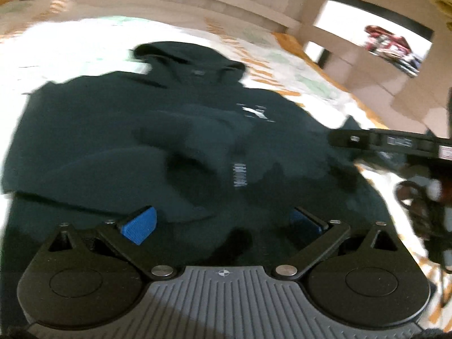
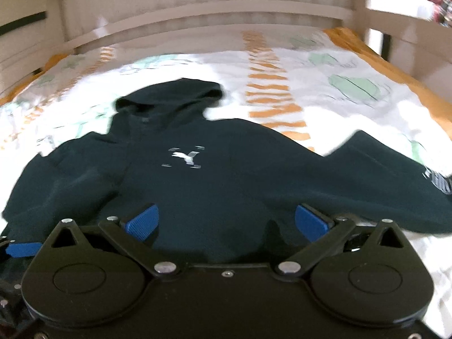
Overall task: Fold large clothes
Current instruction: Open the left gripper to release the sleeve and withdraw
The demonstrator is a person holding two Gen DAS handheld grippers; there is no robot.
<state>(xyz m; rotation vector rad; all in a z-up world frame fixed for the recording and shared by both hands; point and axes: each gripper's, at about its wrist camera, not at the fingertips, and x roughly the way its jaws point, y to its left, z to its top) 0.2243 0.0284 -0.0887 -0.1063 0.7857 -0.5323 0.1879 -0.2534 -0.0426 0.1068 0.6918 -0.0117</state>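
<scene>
A dark hoodie [image 2: 214,175] with a small white logo lies front up on the bed, hood toward the headboard. In the left wrist view the hoodie [image 1: 158,147] fills the middle, with a sleeve folded across its chest. My left gripper [image 1: 223,226] is open over the hem, blue pads apart, holding nothing. My right gripper [image 2: 226,223] is open over the lower hem, empty. The right gripper's body shows at the right edge of the left wrist view [image 1: 389,141]. A blue pad of the left gripper shows at the left edge of the right wrist view [image 2: 22,248].
The bed sheet [image 2: 339,107] is white with orange stripes and green prints. A pale wooden headboard [image 2: 212,17] runs across the far side. A bed rail [image 2: 401,36] stands at the right. Both views are motion-blurred.
</scene>
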